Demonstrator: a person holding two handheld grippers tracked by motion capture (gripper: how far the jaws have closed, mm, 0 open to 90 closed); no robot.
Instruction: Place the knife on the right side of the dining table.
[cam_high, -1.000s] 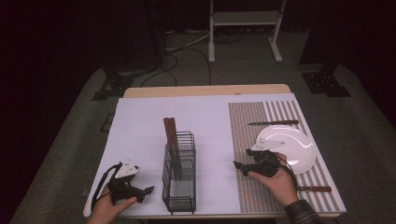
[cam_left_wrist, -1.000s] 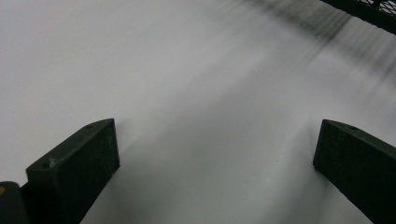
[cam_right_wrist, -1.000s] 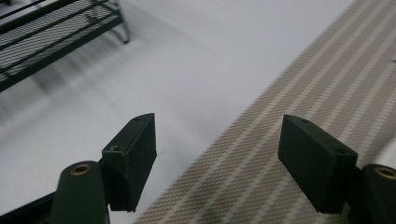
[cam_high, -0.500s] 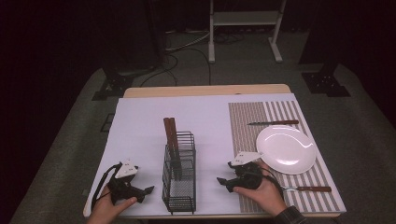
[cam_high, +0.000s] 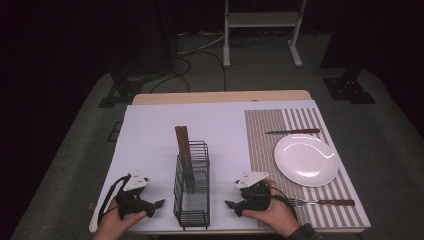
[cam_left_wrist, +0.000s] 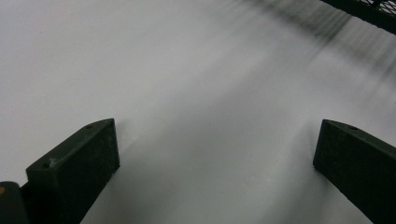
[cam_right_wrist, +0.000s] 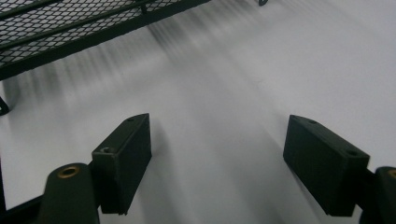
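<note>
Counter (cam_high: 150, 130): covered by a white sheet, with a striped placemat (cam_high: 260, 140) on its right part.
Wire caddy (cam_high: 192, 192): black mesh rack standing upright near the counter's front edge, between the two grippers; two brown-handled utensils (cam_high: 182, 142) stand in its far compartment, side by side.
Plate (cam_high: 306, 160): white, round, lying on the placemat, well apart from both grippers.
Knife (cam_high: 292, 132): brown handle, lying just beyond the plate's far edge on the placemat.
Fork (cam_high: 320, 202): brown handle, lying on the placemat in front of the plate, tines pointing toward the right hand, just beside it.
Right gripper (cam_high: 231, 205): held low over the white sheet just right of the caddy, tips pointing at the caddy's base; its jaws have just been opening and stand wide apart with bare sheet between them. In the right gripper view the caddy's mesh wall (cam_right_wrist: 70, 23) runs across the top left.
Left gripper (cam_high: 159, 203): held at the counter's front left, tips pointing right toward the caddy, near it but not touching; jaws wide apart over bare sheet. A corner of the caddy (cam_left_wrist: 369, 11) shows at the top right of the left gripper view.
</note>
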